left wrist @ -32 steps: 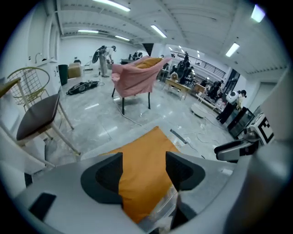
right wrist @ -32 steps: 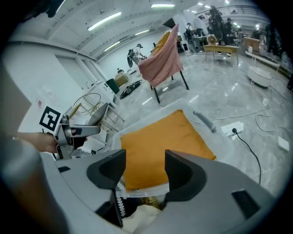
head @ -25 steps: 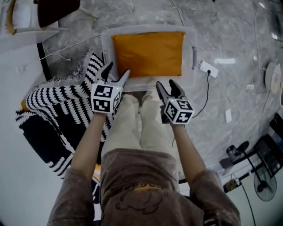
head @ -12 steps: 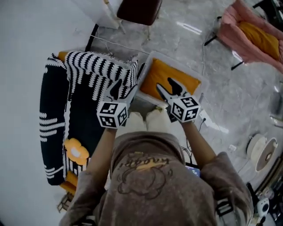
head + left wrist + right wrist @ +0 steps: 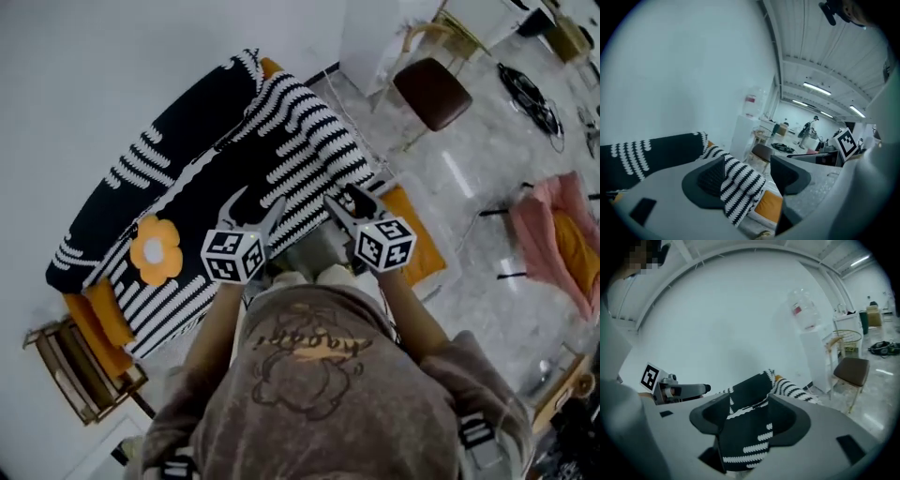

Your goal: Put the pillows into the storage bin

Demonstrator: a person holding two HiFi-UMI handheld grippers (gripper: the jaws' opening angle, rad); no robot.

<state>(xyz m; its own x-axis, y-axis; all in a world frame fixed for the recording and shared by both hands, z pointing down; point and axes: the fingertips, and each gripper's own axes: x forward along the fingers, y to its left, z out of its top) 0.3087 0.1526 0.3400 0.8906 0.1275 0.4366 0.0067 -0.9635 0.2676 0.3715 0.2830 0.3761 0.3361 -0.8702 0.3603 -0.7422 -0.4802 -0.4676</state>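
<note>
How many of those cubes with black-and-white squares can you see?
2. One cube sits on the left gripper, the other on the right gripper. None appears hidden.

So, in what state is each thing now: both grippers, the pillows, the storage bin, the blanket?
left gripper: open, nothing between its jaws.
right gripper: open, nothing between its jaws.
storage bin: on the floor, largely hidden.
orange pillow: lying inside the storage bin, partly hidden.
flower cushion: lying on the sofa, not in the bin.
striped blanket: spread over the sofa.
</note>
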